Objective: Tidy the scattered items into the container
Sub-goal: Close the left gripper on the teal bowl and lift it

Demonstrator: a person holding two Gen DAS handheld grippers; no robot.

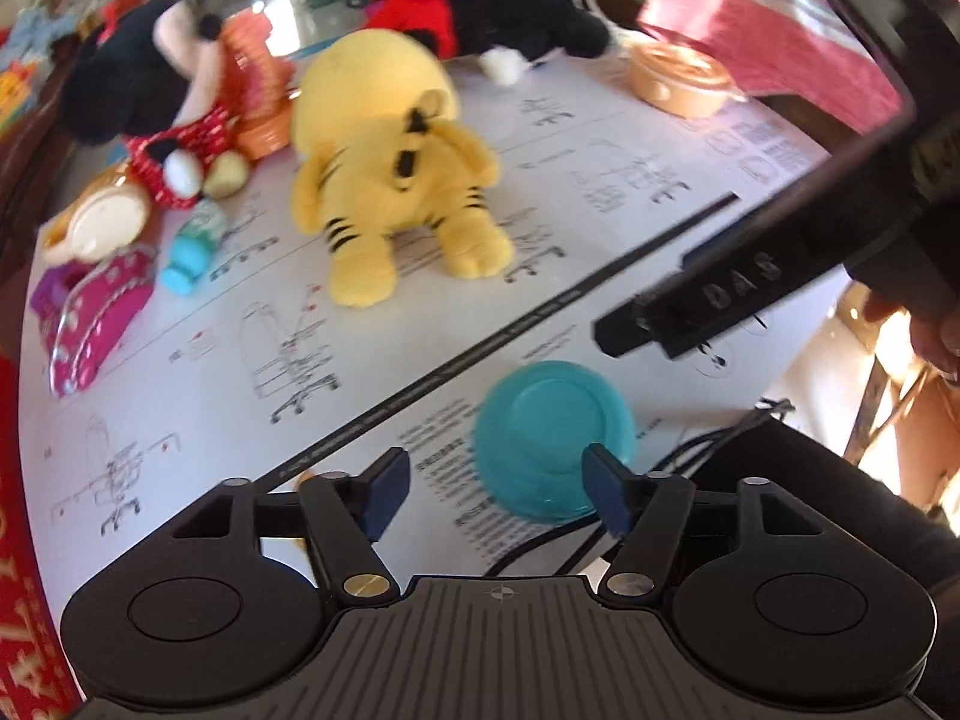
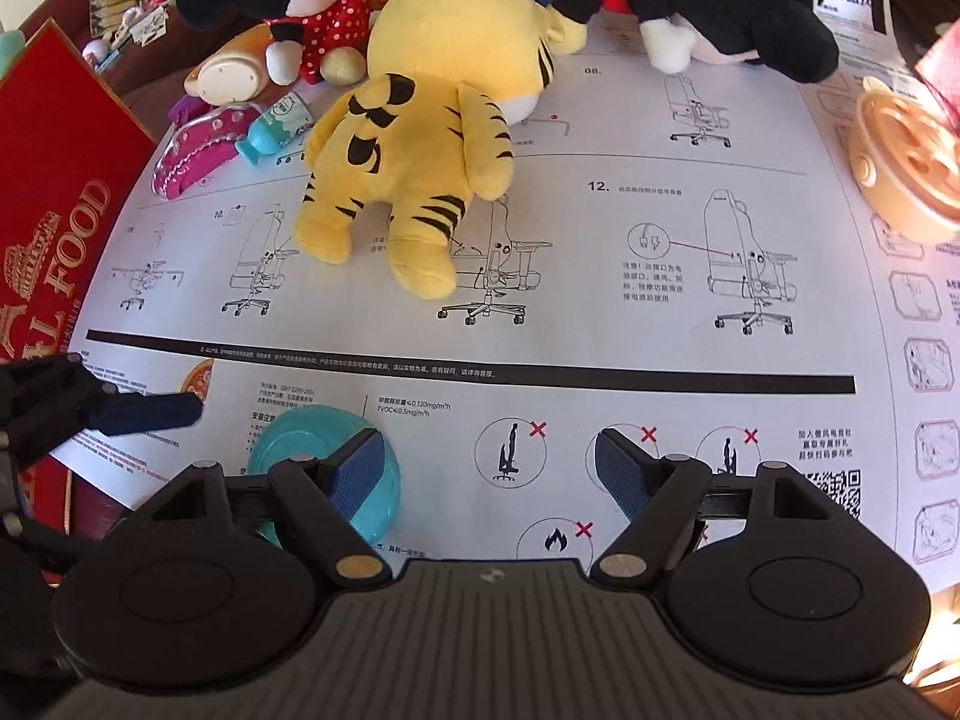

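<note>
The left gripper [image 1: 498, 486] is released, its jaws spread with the teal dish [image 1: 555, 438] lying just ahead between the fingertips, nearer the right-hand one. The right gripper [image 2: 489, 468], also released and empty, has the dish off beside its left finger. Round, it has no long axis; the left is better placed.

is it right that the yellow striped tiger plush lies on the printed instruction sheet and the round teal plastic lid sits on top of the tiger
Not quite. The yellow striped tiger plush does lie on the printed instruction sheet, but the round teal plastic lid sits flat on the sheet, apart from the tiger and nearer the cameras. The right wrist view shows this.
</note>
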